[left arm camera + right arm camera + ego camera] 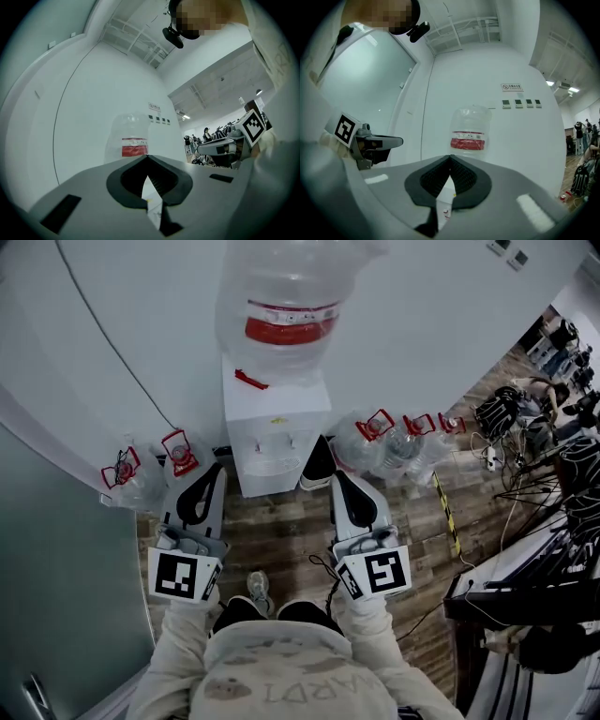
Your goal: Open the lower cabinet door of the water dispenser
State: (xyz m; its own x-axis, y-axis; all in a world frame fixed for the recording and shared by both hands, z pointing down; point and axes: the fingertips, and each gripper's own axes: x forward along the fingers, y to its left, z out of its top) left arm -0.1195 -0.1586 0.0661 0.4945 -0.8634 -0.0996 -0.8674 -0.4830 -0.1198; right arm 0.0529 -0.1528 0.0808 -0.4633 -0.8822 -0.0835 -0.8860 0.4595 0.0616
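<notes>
Head view: the water dispenser (277,418) stands on the wooden floor (281,531) against the white wall, with a large water bottle (281,306) on top. Its lower cabinet door is on the front facing the person, too foreshortened to make out. The left gripper (216,472) and right gripper (321,465) point at its front, one towards each side. Spare bottles (178,457) lie along the wall's foot.

Left gripper view: the left gripper's jaws are pressed together tip to tip, nothing between them, below the bottle's red label (134,146).

Right gripper view: the right gripper's jaws likewise meet, empty, and the bottle rises just above them.
</notes>
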